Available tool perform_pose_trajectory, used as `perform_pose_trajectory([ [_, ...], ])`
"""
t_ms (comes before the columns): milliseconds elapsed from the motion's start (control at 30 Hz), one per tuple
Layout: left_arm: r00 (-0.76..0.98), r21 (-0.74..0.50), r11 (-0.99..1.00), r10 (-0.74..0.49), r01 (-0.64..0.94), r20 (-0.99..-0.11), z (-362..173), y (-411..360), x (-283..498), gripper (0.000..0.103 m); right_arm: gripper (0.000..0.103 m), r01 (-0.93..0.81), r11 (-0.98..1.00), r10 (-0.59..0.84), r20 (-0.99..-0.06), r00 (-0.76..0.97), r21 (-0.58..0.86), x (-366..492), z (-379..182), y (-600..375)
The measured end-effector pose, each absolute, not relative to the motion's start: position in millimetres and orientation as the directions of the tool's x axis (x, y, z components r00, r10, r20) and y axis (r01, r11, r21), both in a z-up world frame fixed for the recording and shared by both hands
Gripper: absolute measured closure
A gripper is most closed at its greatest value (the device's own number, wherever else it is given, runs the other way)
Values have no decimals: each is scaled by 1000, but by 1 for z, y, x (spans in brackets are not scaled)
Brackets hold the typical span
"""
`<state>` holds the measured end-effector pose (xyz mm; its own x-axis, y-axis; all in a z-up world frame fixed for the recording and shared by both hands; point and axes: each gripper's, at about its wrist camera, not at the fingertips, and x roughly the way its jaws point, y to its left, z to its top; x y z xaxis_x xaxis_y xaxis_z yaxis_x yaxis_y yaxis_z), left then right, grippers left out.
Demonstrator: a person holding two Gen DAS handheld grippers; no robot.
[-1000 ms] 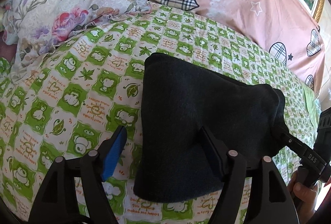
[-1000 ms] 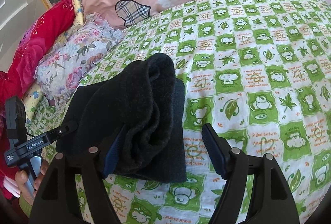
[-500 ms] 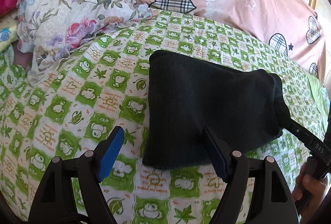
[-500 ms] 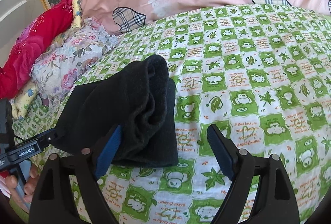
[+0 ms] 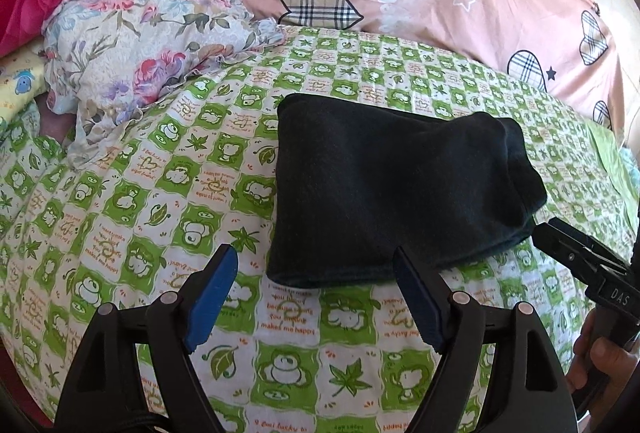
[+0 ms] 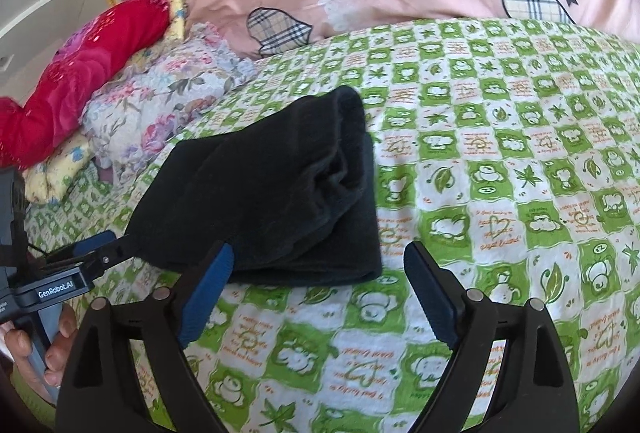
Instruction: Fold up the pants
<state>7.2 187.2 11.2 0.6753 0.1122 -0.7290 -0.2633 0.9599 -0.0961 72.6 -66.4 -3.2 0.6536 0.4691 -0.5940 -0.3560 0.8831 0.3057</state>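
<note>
On the bed's green-and-white checked sheet [image 5: 168, 193] the pants [image 5: 392, 193] lie as a compact dark bundle, folded over several times, near the middle of the bed and well short of the pink quilt [image 5: 460, 13] behind. From the right wrist view the right end shows stacked layers with a rounded roll on top [image 6: 344, 137], so the fold looks close to finished.

The cloth appears to be a thick, soft knit or fleece: light, limp, not slippery and not fragile. It should sag and spill open if lifted by one layer alone, so any further hold is best taken across the whole thickness of the stack at a near corner or along the near edge, both sides together, pinching all layers.

The left tool [image 5: 316, 297] has its blue pads [image 5: 212, 297] spread wide with only sheet between them; its right pad overlaps the near edge of the bundle in the view but clamps nothing. The right tool [image 6: 320, 293] is likewise apart, its jaws opening, nothing between them, its left pad just before the bundle's near edge. Both point downward at a slant toward the bed, just beside the near edge of the pants, one toward each end. A hand [image 6: 36, 349] grips the left tool's handle; fingers [image 5: 600, 357] wrap the right one's.
</note>
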Motion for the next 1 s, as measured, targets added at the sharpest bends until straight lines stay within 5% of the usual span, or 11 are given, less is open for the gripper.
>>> perform_pose_trajectory([
  [600, 719, -43, 965, 164, -260, -675, 18, 170, -20, 19, 1, -475, 863, 484, -546, 683, 171, 33, 0, -41],
  [1000, 740, -18, 967, 182, -254, -647, 15, 163, -27, 15, 1, -470, 870, 467, -547, 695, 146, 30, -9, -39],
])
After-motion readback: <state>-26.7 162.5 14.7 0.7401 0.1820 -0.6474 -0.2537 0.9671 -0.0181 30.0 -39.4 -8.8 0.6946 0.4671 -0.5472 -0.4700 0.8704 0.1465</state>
